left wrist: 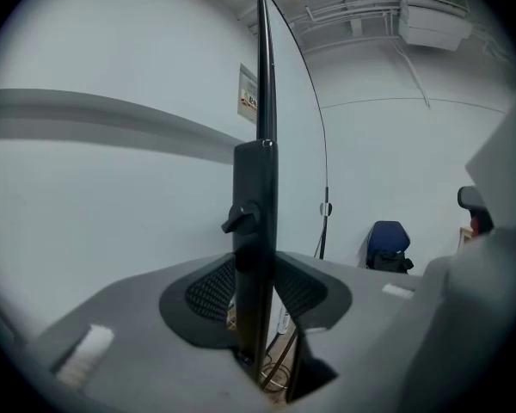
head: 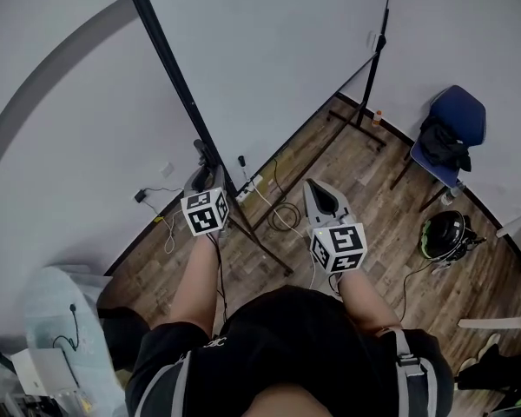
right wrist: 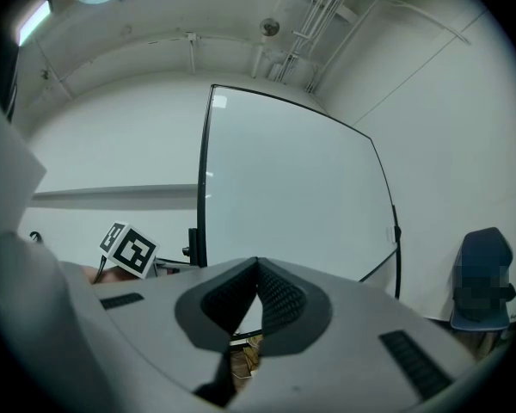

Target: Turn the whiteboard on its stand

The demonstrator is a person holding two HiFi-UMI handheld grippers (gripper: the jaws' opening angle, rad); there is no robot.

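Note:
The whiteboard [head: 286, 50] stands on its black stand in front of me; the left gripper view looks along its thin edge [left wrist: 265, 76]. My left gripper [head: 207, 158] is at the near upright post [left wrist: 254, 231], just below a small black knob [left wrist: 239, 218]. The post fills the gap between the jaws, and both pads lie against it [left wrist: 256, 317]. My right gripper [head: 318, 189] hangs free to the right of the post, its jaws shut on nothing [right wrist: 256, 269]. The right gripper view takes in the board's face [right wrist: 292, 196] and the left gripper's marker cube [right wrist: 127, 249].
Cables and a power strip [head: 269, 207] lie on the wood floor by the stand's foot bar [head: 262, 243]. The far upright [head: 373, 68] stands near a blue chair [head: 451, 129] with dark clothing on it. A helmet [head: 443, 233] lies at the right. A cluttered table [head: 52, 354] sits at lower left.

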